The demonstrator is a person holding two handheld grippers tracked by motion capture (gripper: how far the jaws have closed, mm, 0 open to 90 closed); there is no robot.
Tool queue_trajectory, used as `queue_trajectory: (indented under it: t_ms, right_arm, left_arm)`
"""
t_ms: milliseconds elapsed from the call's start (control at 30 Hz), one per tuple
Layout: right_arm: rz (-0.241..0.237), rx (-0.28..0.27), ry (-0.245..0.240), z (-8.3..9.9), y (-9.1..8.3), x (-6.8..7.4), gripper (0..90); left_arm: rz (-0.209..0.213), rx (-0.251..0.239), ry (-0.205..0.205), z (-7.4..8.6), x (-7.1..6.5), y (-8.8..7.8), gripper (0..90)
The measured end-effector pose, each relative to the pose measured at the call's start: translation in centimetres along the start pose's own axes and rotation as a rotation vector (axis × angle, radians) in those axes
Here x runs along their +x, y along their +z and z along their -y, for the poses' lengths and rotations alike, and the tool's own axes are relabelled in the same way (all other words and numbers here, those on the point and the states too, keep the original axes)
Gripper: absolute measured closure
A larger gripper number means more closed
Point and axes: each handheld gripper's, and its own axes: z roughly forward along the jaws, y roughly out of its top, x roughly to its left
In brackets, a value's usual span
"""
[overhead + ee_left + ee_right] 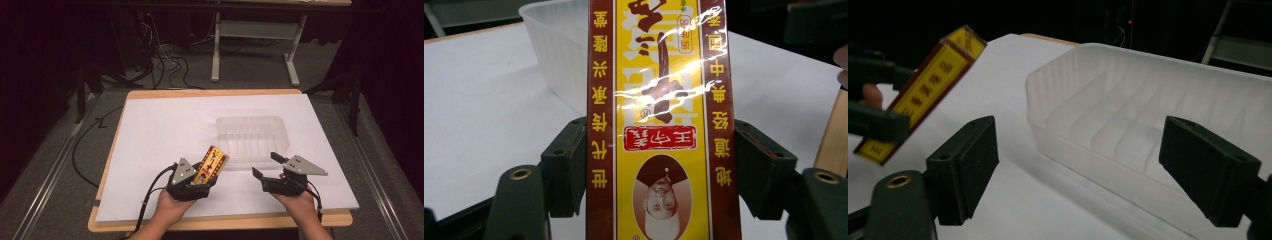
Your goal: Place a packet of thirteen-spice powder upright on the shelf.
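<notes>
The left gripper (204, 176) is clamped across a light, stiff box (211, 164); its glossy wrap looks slippery, so grasp mid-length. The right gripper (267, 165) gapes, holding nothing.

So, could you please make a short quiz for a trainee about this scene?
1. Which gripper holds the yellow and red box?
2. True or false: the plastic tray already contains a box.
3. The right gripper is: A) open with nothing held, B) shut on the tray.

Key: 1. The left gripper, its pads pressing the box's two long sides. 2. False, nothing lies in it. 3. A.
</notes>
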Motion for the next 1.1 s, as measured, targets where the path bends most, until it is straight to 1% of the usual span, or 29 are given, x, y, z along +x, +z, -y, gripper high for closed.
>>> queue_trajectory:
  t_ms: [67,100,167,200,233,267,300,333,367,400,433,467,533,600,633,700,733,767,800,867,900,967,1033,1067,1100]
  right_arm:
    - [-0.005,-0.001,0.009,-0.7,0.9,0.2,16.5]
    - [-0.005,-0.001,0.009,-0.7,0.9,0.2,16.5]
    - [-0.011,-0.009,0.013,-1.2,1.5,0.4,16.7]
    - [-0.034,-0.032,0.038,-1.1,1.8,0.6,17.5]
    - [-0.048,-0.041,0.056,-0.9,1.8,0.7,19.1]
    - [-0.062,-0.047,0.064,-0.6,1.9,0.7,20.1]
    - [-0.071,-0.031,0.057,-0.5,2.0,0.8,20.2]
    - [-0.068,-0.022,0.044,-0.5,1.9,0.8,20.8]
    - [-0.072,-0.031,0.055,-0.4,1.7,0.8,21.4]
    - [-0.072,-0.031,0.055,-0.4,1.7,0.8,21.4]
    - [-0.077,-0.032,0.065,-0.1,1.5,0.8,21.4]
    - [-0.07,-0.029,0.058,0.0,1.3,0.9,21.4]
    - [-0.071,-0.032,0.059,0.1,1.1,1.0,20.9]
    - [-0.065,-0.048,0.07,0.1,0.7,1.1,19.5]
    - [-0.064,-0.057,0.075,0.0,0.5,1.1,18.4]
    - [-0.065,-0.063,0.085,-0.3,0.1,1.1,16.8]
    - [-0.073,-0.067,0.088,-0.4,0.0,1.1,16.7]
    - [-0.077,-0.068,0.089,-0.5,-0.1,1.1,16.7]
    - [-0.085,-0.064,0.093,-0.5,-0.1,1.2,16.7]
    - [-0.088,-0.062,0.094,-0.5,0.0,1.2,16.4]
    - [-0.102,-0.06,0.097,-0.5,0.2,1.4,16.8]
    - [-0.123,-0.05,0.096,-0.5,0.5,1.7,17.0]
    - [-0.142,-0.046,0.109,-0.4,0.9,1.9,16.7]
    - [-0.142,-0.046,0.109,-0.4,0.9,1.9,16.7]
    - [-0.156,-0.04,0.119,-0.4,1.4,2.2,16.7]
  left_arm:
    - [0.001,0.009,0.008,0.2,-0.1,0.1,32.7]
    - [0.001,0.009,0.008,0.2,-0.1,0.1,32.8]
    - [0.004,0.014,0.013,0.3,-0.3,0.2,32.7]
    - [0.008,0.013,0.014,0.3,-0.3,0.2,32.7]
    - [0.014,0.016,0.015,0.4,-0.4,0.2,32.8]
    - [0.012,0.018,0.016,0.4,-0.4,0.2,32.7]
    - [0.014,0.022,0.018,0.5,-0.5,0.3,32.7]
    - [0.012,0.023,0.019,0.5,-0.6,0.4,32.7]
    - [0.013,0.026,0.021,0.5,-0.7,0.4,32.7]
    - [0.013,0.026,0.021,0.5,-0.7,0.4,32.8]
    - [0.017,0.027,0.021,0.5,-0.9,0.6,32.7]
    - [0.017,0.027,0.021,0.5,-0.9,0.6,32.7]
    - [0.031,0.028,0.014,0.2,-1.2,1.0,32.7]
    - [0.034,0.023,0.009,0.0,-1.3,1.2,32.7]
    - [0.042,0.012,-0.003,-0.3,-1.6,1.7,32.7]
    - [0.047,0.01,-0.004,-0.5,-1.8,1.9,32.7]
    - [0.052,0.007,0.0,-0.5,-2.0,2.1,32.7]
    - [0.061,0.01,0.019,-0.4,-2.4,2.1,32.7]
    - [0.056,0.011,0.027,-0.3,-2.6,2.2,32.7]
    - [0.052,0.011,0.03,-0.2,-2.6,2.1,32.7]
    - [0.05,0.012,0.024,0.0,-2.5,2.2,32.7]
    - [0.045,0.019,0.028,0.1,-2.6,2.3,32.7]
    - [0.045,0.024,0.027,0.1,-2.6,2.3,32.7]
    - [0.045,0.028,0.026,0.1,-2.7,2.4,32.7]
    - [0.046,0.029,0.028,0.1,-2.8,2.5,32.7]
